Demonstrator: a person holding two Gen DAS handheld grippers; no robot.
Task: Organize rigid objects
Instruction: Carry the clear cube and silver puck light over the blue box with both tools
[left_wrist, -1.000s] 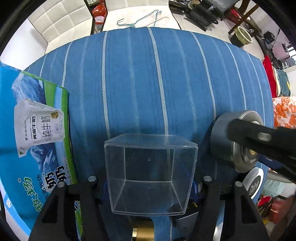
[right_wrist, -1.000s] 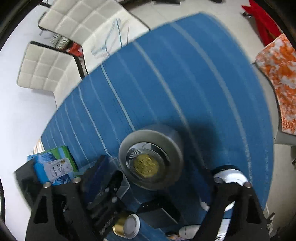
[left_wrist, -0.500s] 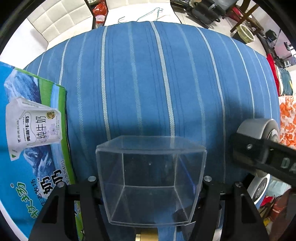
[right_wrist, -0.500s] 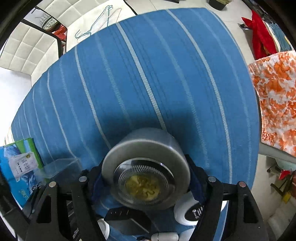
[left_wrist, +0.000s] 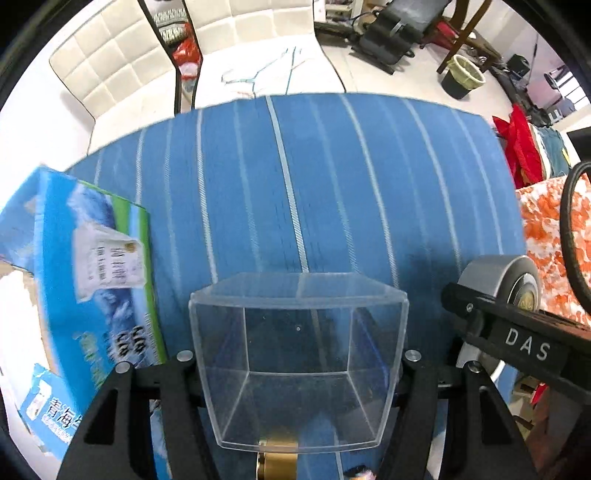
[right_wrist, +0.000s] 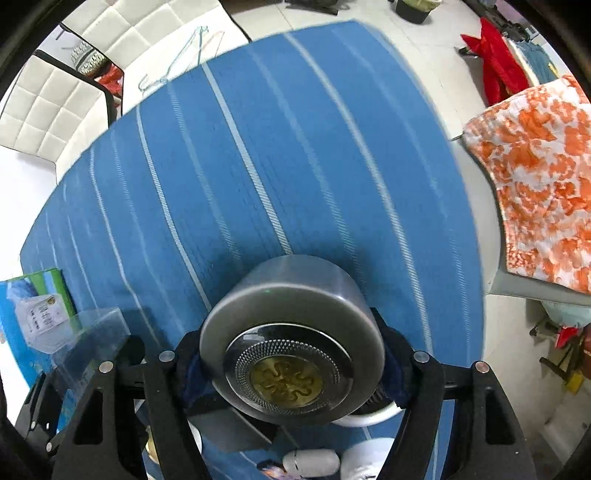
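The milk carton box (left_wrist: 92, 266) is being cut off by the left edge of the left wrist view, and its printing is being blurred; a gold cylinder (left_wrist: 277, 459) is being half hidden under the clear plastic box (left_wrist: 295, 354) and cropped at the bottom edge; in the right wrist view, small white items (right_wrist: 314, 463) are being cut off at the bottom; the desk (right_wrist: 295, 147) stripes are being smeared by motion.
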